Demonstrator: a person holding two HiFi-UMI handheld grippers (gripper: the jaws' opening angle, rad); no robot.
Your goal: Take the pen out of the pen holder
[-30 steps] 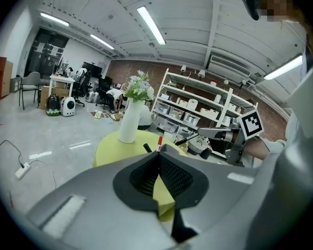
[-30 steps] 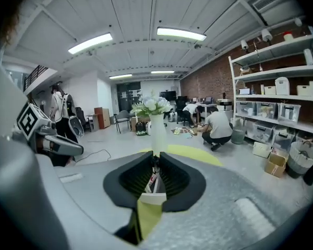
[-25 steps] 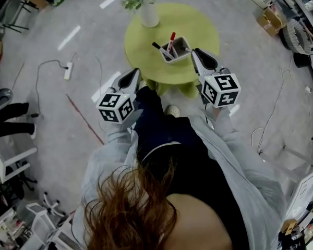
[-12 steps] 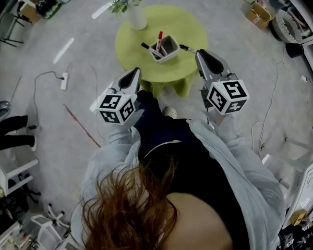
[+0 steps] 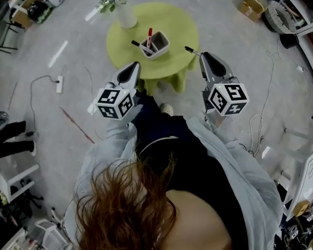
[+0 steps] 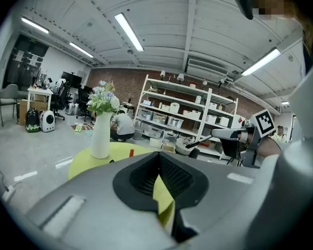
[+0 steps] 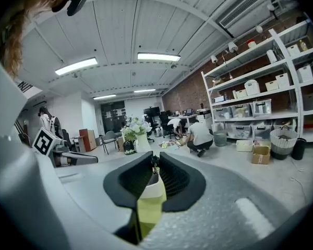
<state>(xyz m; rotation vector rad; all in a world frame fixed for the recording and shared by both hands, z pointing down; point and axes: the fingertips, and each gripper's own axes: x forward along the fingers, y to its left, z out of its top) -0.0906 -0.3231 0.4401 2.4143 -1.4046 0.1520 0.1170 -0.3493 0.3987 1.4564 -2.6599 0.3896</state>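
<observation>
Two pens (image 5: 149, 35) in holder (image 5: 159, 41); third pen (image 5: 190, 49), right gripper (image 5: 202, 54)

lab-style workshop: brick wall (image 6: 124, 85), storage shelving (image 7: 250, 94) with bins (image 7: 262, 107), office chairs (image 6: 85, 96), strip lights (image 6: 128, 31).

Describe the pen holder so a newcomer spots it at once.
On the round yellow-green table, right of the white flower vase, stands the pen holder. It is the only white squarish cup, with a red-capped pen sticking up among black ones.

One round yellow-green table (image 5: 178, 29), one white flower vase (image 5: 126, 19) at eleven o'clock, one white square pen holder (image 5: 161, 39), one red-capped pen (image 5: 149, 34), two black pens (image 5: 137, 45).
</observation>
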